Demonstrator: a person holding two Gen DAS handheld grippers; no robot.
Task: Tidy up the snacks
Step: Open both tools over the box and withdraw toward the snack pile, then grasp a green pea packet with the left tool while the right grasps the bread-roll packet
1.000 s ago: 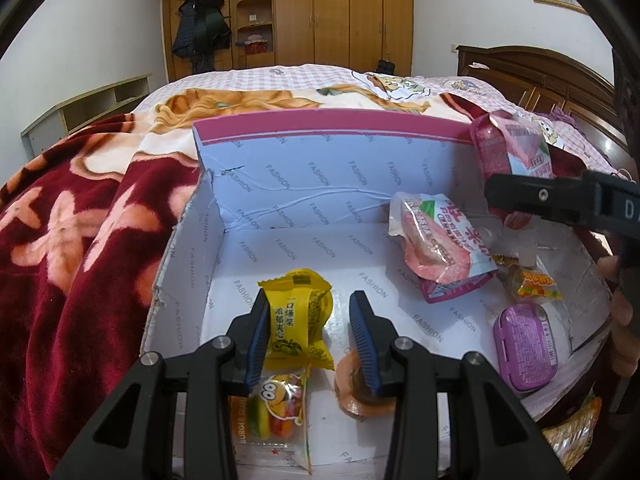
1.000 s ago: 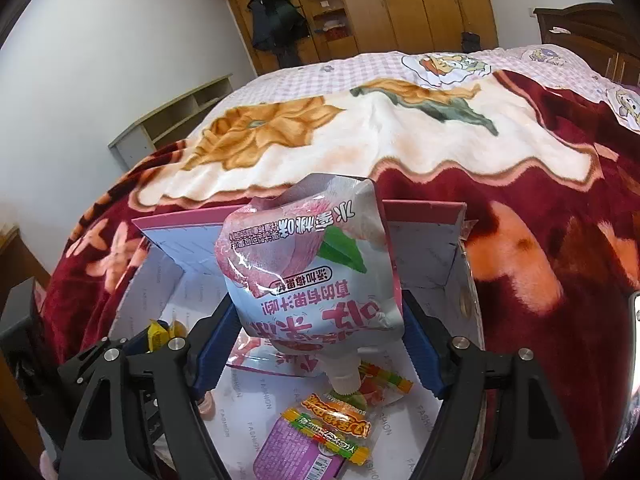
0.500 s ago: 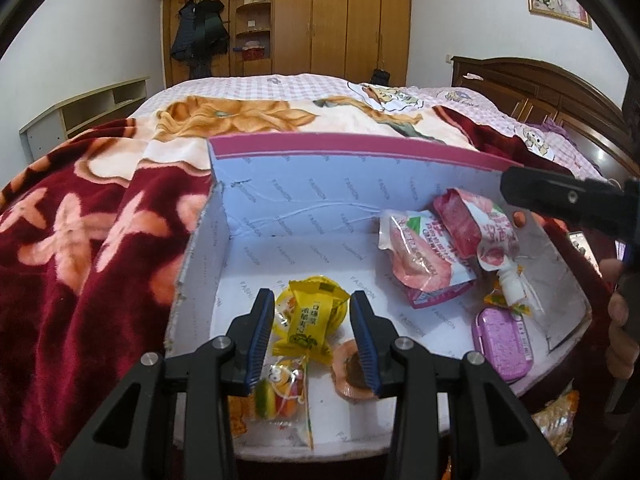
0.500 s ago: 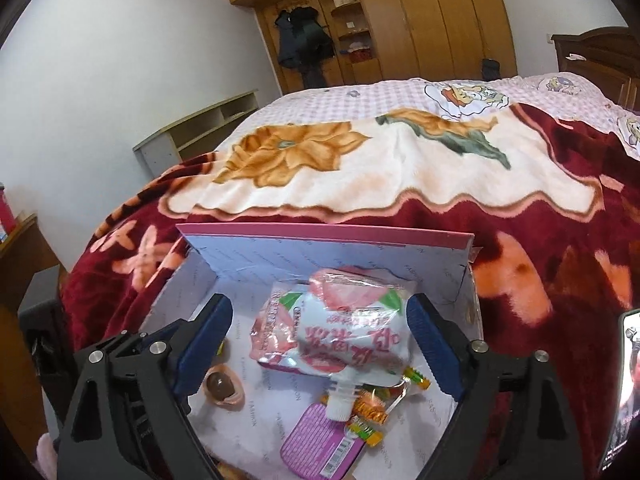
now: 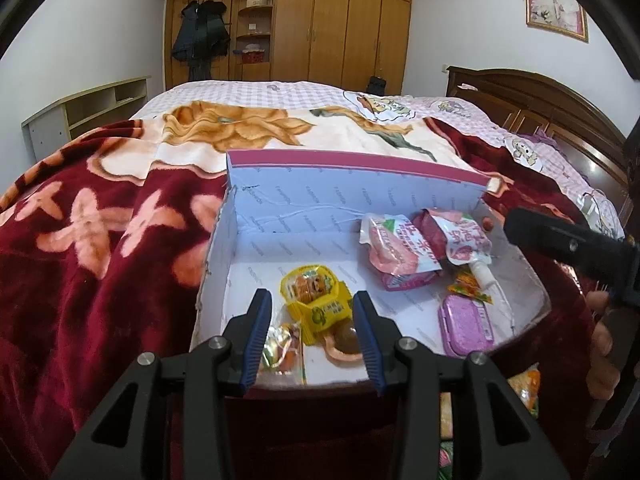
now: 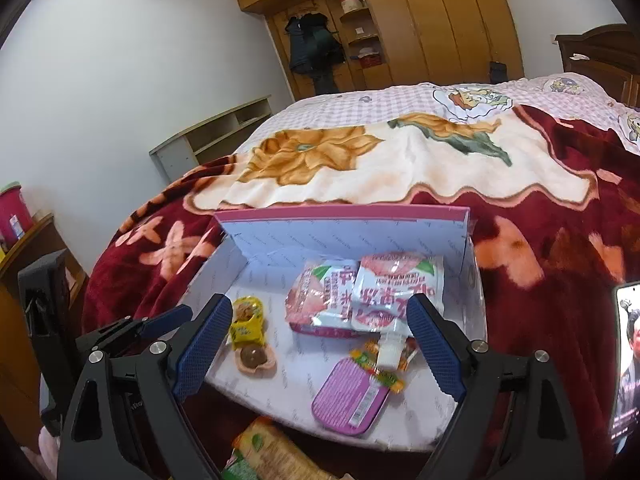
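An open box with a pink rim (image 5: 352,162) (image 6: 340,214) lies on the bed. In it a pink spouted pouch (image 6: 400,292) (image 5: 460,236) rests against a second pink pouch (image 6: 320,296) (image 5: 396,248). A yellow packet (image 5: 316,292) (image 6: 246,322), a brown jelly cup (image 5: 346,338) (image 6: 254,356), a purple tub (image 5: 466,322) (image 6: 352,396) and a gummy bag (image 5: 280,348) lie nearer the front. My left gripper (image 5: 312,336) hangs over the box's front edge, its jaws opening with nothing pressed between them. My right gripper (image 6: 320,344) is open and empty, short of the box.
A red flowered blanket (image 5: 100,248) covers the bed around the box. Another snack bag (image 6: 272,452) lies below the box's front edge. A phone (image 6: 628,360) with a lit screen stands at the right. A wooden cabinet (image 6: 24,248) is at the left.
The right gripper opened and let go of the pink spouted pouch, which now lies in the box. Both grippers drew back and up from the box. The left jaws widened a little.
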